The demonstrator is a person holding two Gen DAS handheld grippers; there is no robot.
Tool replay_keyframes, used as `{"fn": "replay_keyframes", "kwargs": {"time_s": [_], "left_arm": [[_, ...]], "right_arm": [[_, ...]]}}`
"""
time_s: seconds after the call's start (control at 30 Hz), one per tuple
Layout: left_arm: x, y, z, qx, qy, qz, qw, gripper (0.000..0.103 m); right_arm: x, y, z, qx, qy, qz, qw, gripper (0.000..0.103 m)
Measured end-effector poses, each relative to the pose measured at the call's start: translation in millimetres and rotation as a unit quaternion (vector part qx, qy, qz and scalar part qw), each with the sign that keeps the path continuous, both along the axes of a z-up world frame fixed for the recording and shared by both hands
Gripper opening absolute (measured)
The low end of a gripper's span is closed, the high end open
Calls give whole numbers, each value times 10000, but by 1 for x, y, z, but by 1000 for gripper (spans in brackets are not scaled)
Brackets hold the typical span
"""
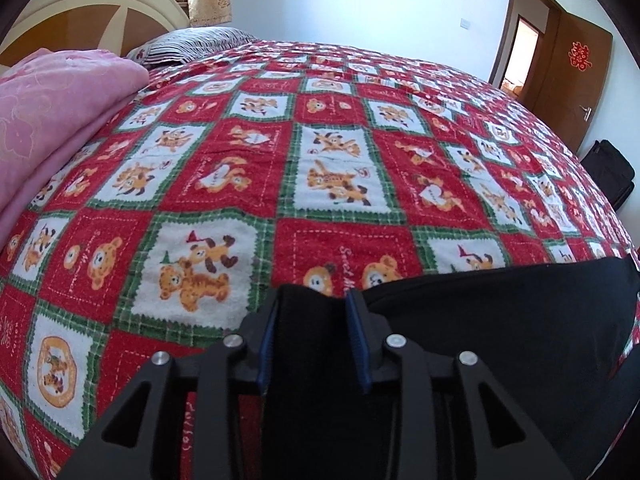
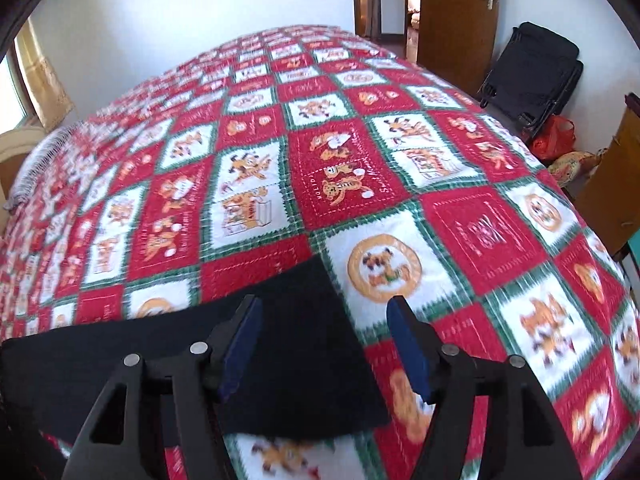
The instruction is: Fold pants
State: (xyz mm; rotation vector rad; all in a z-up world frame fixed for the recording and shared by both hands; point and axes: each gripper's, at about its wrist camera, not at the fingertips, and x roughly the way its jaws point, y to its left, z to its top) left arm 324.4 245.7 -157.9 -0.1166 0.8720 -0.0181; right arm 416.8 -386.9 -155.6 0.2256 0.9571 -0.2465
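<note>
The black pants (image 1: pixel 500 320) lie flat on a red, white and green bear-patterned bedspread (image 1: pixel 328 152). In the left wrist view my left gripper (image 1: pixel 314 300) has its blue-padded fingers around a raised bunch of the black fabric at the pants' left end. In the right wrist view the pants (image 2: pixel 280 340) end in a straight edge between the fingers. My right gripper (image 2: pixel 322 306) is open wide over that right end, the left finger above the cloth, the right finger over the bedspread (image 2: pixel 340 168).
A pink folded blanket (image 1: pixel 52 120) and a striped pillow (image 1: pixel 192 44) lie at the head of the bed by the headboard. A brown door (image 1: pixel 576 76) stands open. A black suitcase (image 2: pixel 528 68) and bags stand on the floor to the right.
</note>
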Motion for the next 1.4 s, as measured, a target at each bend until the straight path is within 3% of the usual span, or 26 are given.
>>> {"fn": "replay_keyframes", "kwargs": {"time_s": [0.13,0.2,0.27,0.3,0.33,0.4,0.6,0.9,1.17,1.4], "left_arm": [[4,-1,-3,-66,55,-48,10000,33],[3,0,-4,-182,53,-70,9998,21],[3,-2,-4,-179,57,-132,9997,17],[3,-4,-4,-131,60,-166,9998,15],[3,-5,-3,-98,57,-188,9998,15],[4,-7,-2,-38,69,-189,9998,14],[1,0,9,-256,-50,-117,9996,13],[-20,3,43,-589,-564,-212,9964,13],[-58,7,66,-969,-1147,-376,9879,13],[-107,15,68,-1409,-1468,-533,9776,13]], "right_arm": [[26,-7,-16,117,182,30,9998,66],[35,-10,-26,280,223,82,9993,66],[38,-10,-30,456,194,167,9986,62],[38,-9,-30,525,156,226,9982,37],[38,-7,-31,570,174,282,9978,24],[36,-5,-29,596,168,356,9974,10],[19,4,-8,444,-103,424,9981,8],[-34,14,53,214,-995,497,9936,8],[-114,14,96,279,-1879,793,9786,8],[-187,14,102,379,-2360,997,9659,7]]}}
